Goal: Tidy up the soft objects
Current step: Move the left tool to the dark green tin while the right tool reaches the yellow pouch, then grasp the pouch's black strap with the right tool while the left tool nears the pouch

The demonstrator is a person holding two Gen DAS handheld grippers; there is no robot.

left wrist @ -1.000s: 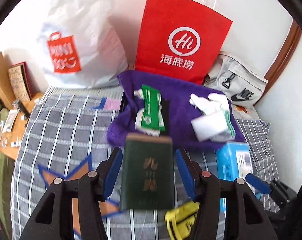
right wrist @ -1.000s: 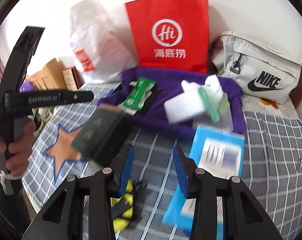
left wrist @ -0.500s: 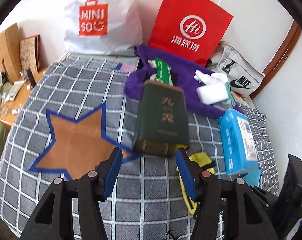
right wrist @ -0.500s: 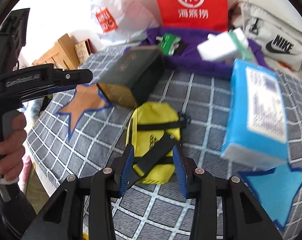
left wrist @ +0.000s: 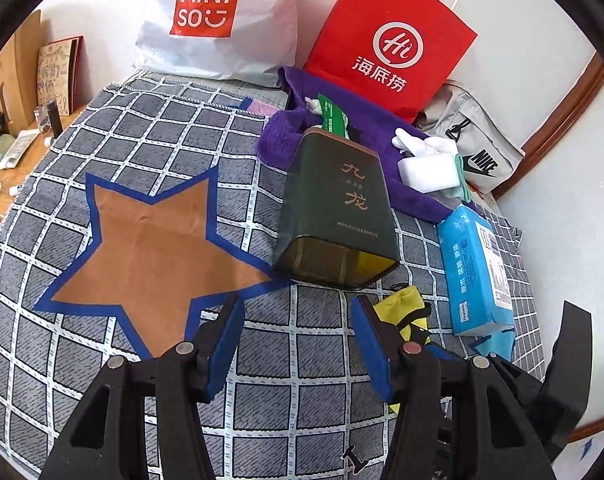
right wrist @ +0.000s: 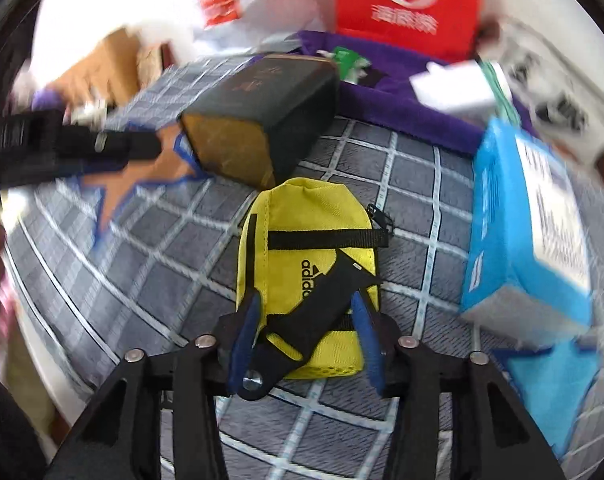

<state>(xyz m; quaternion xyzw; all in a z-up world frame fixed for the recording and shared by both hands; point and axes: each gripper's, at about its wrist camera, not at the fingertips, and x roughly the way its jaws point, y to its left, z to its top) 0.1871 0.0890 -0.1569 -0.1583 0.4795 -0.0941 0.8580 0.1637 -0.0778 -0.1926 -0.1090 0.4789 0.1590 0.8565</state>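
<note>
The left gripper (left wrist: 296,330) hangs over a grey checked bedspread (left wrist: 150,136) with its blue-padded fingers (left wrist: 224,344) partly apart and nothing between them. Just beyond the fingertips lies a dark green tin (left wrist: 336,208) on its side, its open end facing the fingers, one corner over the tip of an orange star patch (left wrist: 150,248). To the right of the right-hand finger a corner of a yellow pouch (left wrist: 402,306) shows, and farther right a blue tissue pack (left wrist: 476,268). Beyond the tin a purple towel (left wrist: 406,192) carries a green packet (left wrist: 334,114) and a white bundle (left wrist: 428,166); behind stand a red paper bag (left wrist: 390,36) and a white shopping bag (left wrist: 218,20), with a grey waist bag (left wrist: 474,148) to the right.

The right gripper (right wrist: 304,334) is down at the near end of the yellow pouch (right wrist: 306,240), the pouch and its black strap (right wrist: 314,312) lying between the fingers (right wrist: 244,336). The jaws are opening; the view is motion-blurred, but the pads seem to stand just clear of the fabric. The tin (right wrist: 270,116) lies beyond the pouch to the left, the tissue pack (right wrist: 526,232) to the right.
</note>
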